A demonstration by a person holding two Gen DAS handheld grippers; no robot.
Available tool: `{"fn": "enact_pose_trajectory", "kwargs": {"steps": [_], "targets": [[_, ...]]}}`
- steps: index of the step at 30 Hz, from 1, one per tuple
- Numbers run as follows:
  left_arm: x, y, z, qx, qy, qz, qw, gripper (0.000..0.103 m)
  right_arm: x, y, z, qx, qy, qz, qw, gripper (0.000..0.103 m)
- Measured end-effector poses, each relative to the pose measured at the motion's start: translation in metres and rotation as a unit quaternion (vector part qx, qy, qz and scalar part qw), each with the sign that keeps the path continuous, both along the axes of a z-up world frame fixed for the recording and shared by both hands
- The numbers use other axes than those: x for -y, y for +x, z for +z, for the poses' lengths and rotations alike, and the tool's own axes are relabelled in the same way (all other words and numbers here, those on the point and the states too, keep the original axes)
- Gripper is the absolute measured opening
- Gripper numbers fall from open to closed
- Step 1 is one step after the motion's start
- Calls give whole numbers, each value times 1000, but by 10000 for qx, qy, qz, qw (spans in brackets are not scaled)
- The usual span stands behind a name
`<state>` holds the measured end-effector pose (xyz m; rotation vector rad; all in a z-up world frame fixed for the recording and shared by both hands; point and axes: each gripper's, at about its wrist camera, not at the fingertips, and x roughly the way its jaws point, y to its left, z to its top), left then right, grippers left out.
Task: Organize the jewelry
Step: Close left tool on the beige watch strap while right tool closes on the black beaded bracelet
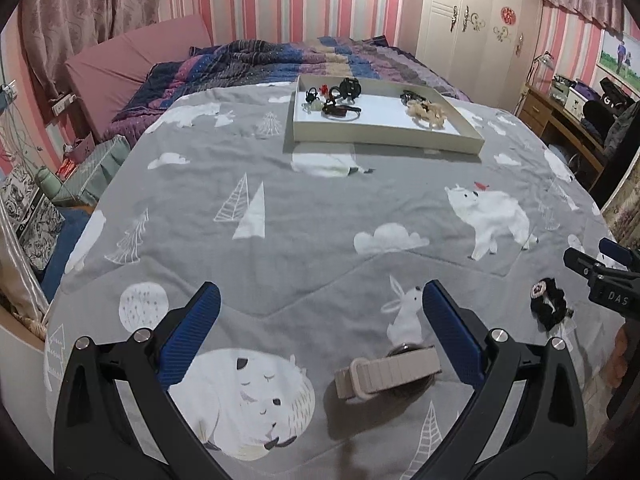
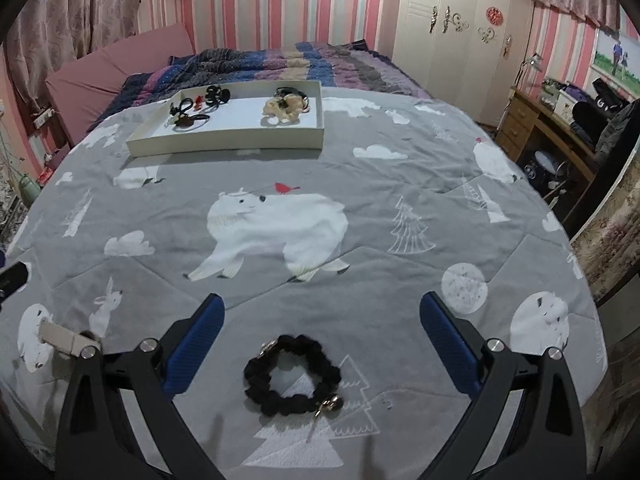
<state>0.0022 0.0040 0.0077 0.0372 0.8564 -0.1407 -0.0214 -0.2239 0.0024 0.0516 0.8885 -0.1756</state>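
Observation:
A beige watch with a link strap (image 1: 386,372) lies on the grey bedspread between my left gripper's (image 1: 320,312) open blue fingers, close to the right one. It also shows at the left edge of the right wrist view (image 2: 64,340). A black scrunchie with gold charms (image 2: 292,376) lies between my right gripper's (image 2: 322,320) open fingers; it also shows in the left wrist view (image 1: 550,306). A white tray (image 1: 384,140) far up the bed holds black hair ties, a red piece and a cream scrunchie (image 1: 426,114); the tray also shows in the right wrist view (image 2: 224,142).
A grey bedspread (image 2: 280,168) with polar bears covers the bed. A striped quilt (image 1: 280,60) and pink headboard pad lie behind the tray. A white wardrobe (image 2: 456,28) and a cluttered wooden desk (image 2: 560,120) stand to the right. Boxes sit on the floor at left (image 1: 88,168).

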Motion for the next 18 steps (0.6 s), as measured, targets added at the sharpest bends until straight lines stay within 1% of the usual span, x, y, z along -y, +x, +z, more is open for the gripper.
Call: {"fn": "enact_pose_trajectory", "kwargs": {"steps": [4, 11, 18], "targets": [[2, -5, -2, -50, 36, -22, 10000, 100, 0, -3, -3, -109, 154, 45, 9998, 98], [1, -13, -6, 37, 48, -56, 10000, 100, -4, -3, -13, -167, -123, -15, 9998, 98], [-3, -26, -20, 127, 18, -231, 9996, 100, -2, -13, -23, -89, -176, -59, 9998, 97]]}}
